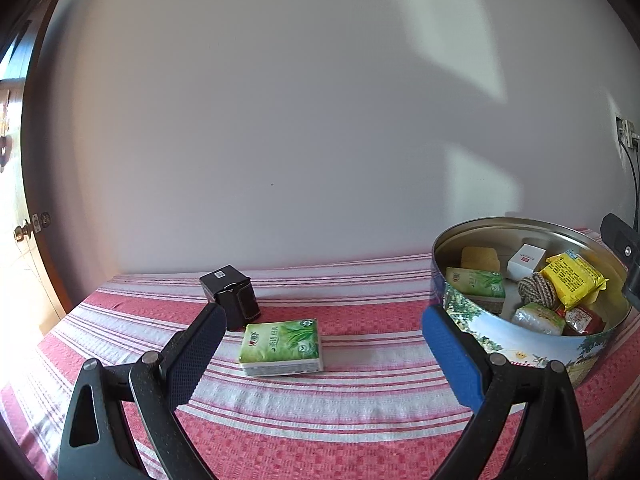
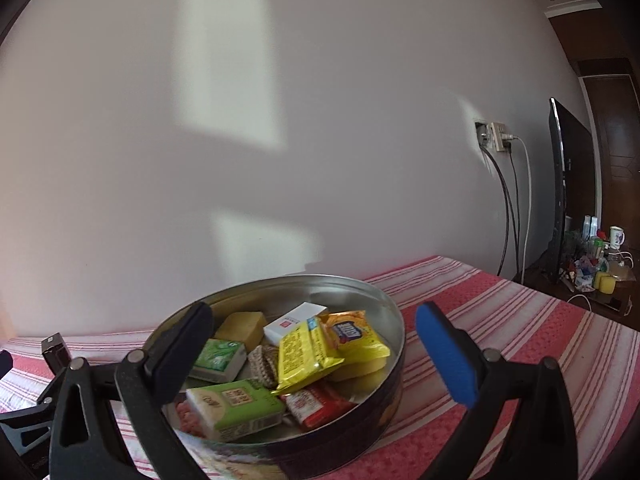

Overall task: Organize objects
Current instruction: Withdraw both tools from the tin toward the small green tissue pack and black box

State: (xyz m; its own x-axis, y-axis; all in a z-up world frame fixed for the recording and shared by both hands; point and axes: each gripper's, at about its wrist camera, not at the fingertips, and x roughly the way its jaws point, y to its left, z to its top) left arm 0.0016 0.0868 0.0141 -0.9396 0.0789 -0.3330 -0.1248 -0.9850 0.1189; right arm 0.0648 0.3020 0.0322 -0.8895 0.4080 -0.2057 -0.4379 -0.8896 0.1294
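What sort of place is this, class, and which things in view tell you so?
Probably a room in a home. A striped cloth covers the table, a wooden door with a brass knob stands at the left, and beside a television sit a mug and bottles. A round tin holds snacks.

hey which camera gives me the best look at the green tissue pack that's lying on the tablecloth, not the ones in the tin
The left wrist view. The green tissue pack lies whole and unblocked on the striped tablecloth, between the open left gripper fingers. The right wrist view misses it, showing only the round tin and its contents.
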